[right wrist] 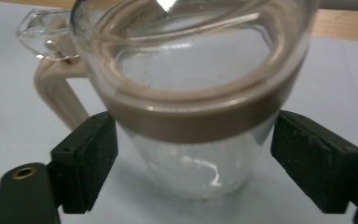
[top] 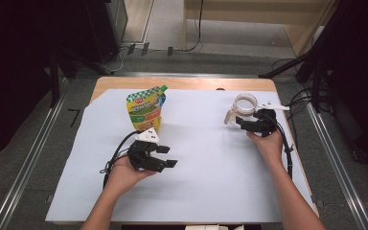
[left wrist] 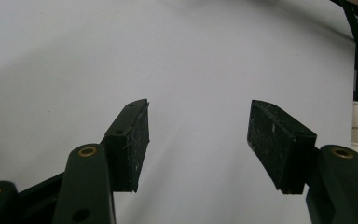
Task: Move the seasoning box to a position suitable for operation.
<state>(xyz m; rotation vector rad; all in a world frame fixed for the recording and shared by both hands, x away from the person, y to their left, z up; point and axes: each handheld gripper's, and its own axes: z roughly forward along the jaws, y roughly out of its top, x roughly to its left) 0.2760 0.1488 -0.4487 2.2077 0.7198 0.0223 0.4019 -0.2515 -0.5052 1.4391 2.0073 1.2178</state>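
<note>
My right tongs [right wrist: 193,158] spread wide around glass jug [right wrist: 191,93] at table's [top: 206,163] far right, pads not touching. Left tongs [left wrist: 198,140] spread, nothing between, near snack pouch [top: 146,109].

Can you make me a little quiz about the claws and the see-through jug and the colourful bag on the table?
1. True or false: the left claw is holding the colourful pouch.
2. Which thing sits between the jaws of the right claw? A) the colourful pouch B) the clear jug C) a cable
3. Fill in: the jug's handle and the band round its top are both ____ in colour.

Key
1. False: its jaws stand open over the bare white table sheet, with nothing between them.
2. B: the jaws stand on either side of the jug, with a small gap showing at each pad.
3. Beige.
</note>
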